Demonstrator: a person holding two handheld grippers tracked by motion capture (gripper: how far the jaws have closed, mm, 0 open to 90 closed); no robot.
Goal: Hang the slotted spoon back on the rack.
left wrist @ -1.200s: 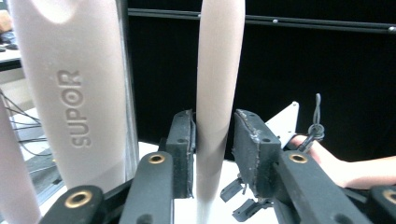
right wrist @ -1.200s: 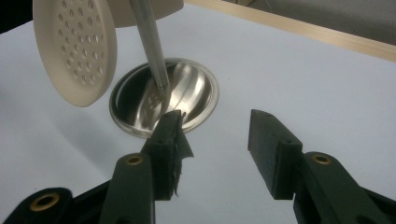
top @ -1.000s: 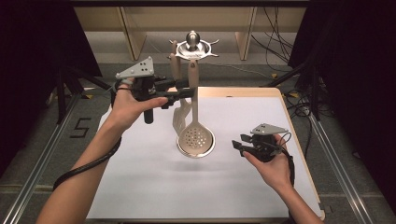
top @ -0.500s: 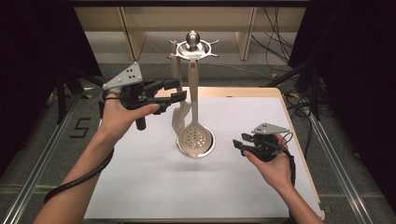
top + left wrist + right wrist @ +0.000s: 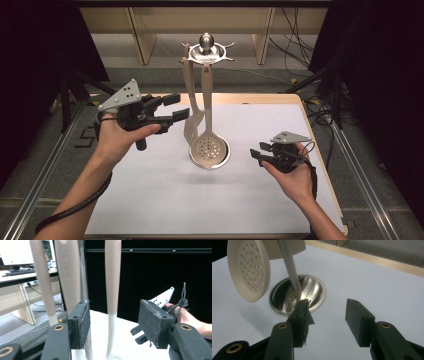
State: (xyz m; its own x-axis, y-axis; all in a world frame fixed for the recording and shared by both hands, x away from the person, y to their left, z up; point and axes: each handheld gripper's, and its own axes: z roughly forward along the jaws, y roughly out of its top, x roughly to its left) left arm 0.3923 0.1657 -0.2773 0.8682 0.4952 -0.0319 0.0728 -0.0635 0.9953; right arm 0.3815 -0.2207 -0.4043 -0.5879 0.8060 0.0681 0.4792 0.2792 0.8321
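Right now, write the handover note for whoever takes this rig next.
Left claw: open, raised beside the utensil stand, holding nothing.
Right claw: open, low over the table, empty, right of the stand's base.
Slotted spatula and skimmer both hang on the stand.
Done: neither utensil taken off.
Left: probably close the left claw on a handle and lift it off its hook.

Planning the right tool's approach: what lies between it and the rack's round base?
Only bare white table between the right tool and the base, per the high view.

Beige skimmer point(image 5: 207, 145) and slotted turner point(image 5: 191, 117) hang upright from the steel stand point(image 5: 206, 50).
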